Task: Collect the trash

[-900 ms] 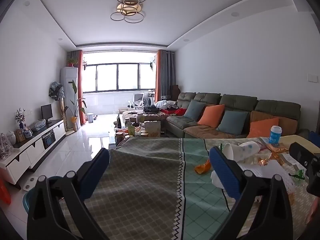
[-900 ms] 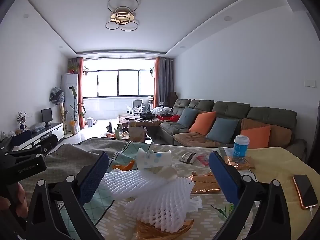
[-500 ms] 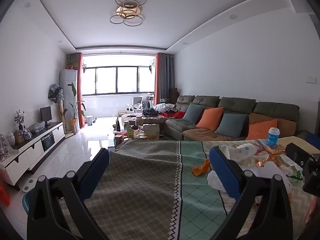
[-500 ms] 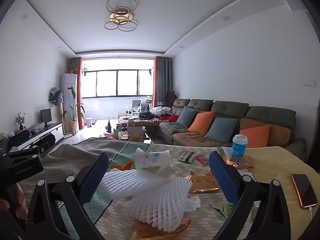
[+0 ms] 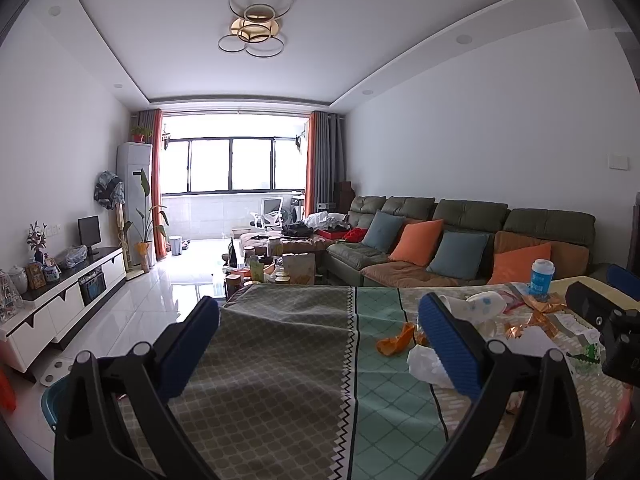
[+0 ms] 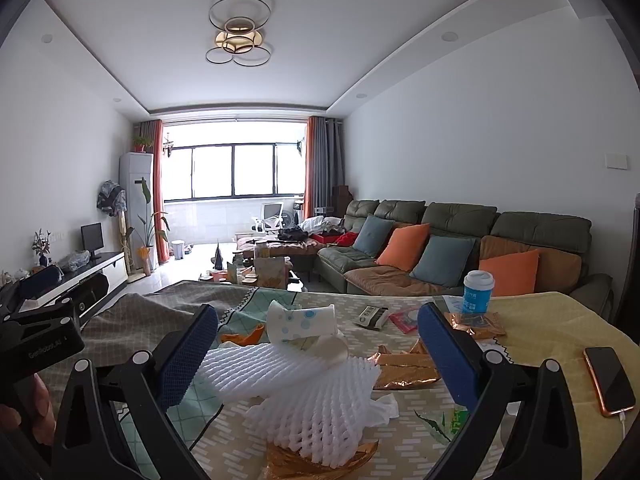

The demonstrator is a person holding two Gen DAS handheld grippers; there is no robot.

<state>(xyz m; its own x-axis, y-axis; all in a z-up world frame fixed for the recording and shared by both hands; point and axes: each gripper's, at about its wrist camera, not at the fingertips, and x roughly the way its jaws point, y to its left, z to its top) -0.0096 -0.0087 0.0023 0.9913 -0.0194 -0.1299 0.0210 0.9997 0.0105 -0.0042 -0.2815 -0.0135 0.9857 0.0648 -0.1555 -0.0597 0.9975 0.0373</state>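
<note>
Trash lies scattered on a table under a patterned cloth [image 5: 280,360]. In the right wrist view, white foam fruit netting [image 6: 304,392] is piled just ahead of my right gripper [image 6: 318,340], which is open and empty. Behind the netting stands a crumpled white cup with blue dots [image 6: 300,322], with gold foil wrappers [image 6: 404,366] to its right and an orange scrap [image 6: 240,336] to its left. My left gripper [image 5: 320,332] is open over bare cloth. The orange scrap [image 5: 394,342] and a white wad [image 5: 426,360] lie near its right finger.
A blue-and-white lidded cup [image 6: 476,292] stands at the table's far side. A phone on a cable [image 6: 608,380] lies at the right. A teal bin [image 5: 50,398] sits on the floor to the table's left. A sofa with cushions [image 5: 460,248] runs along the right wall.
Both views have lifted slightly, so the table sits a little lower in the frames. Both grippers stay open and nothing was picked up.
</note>
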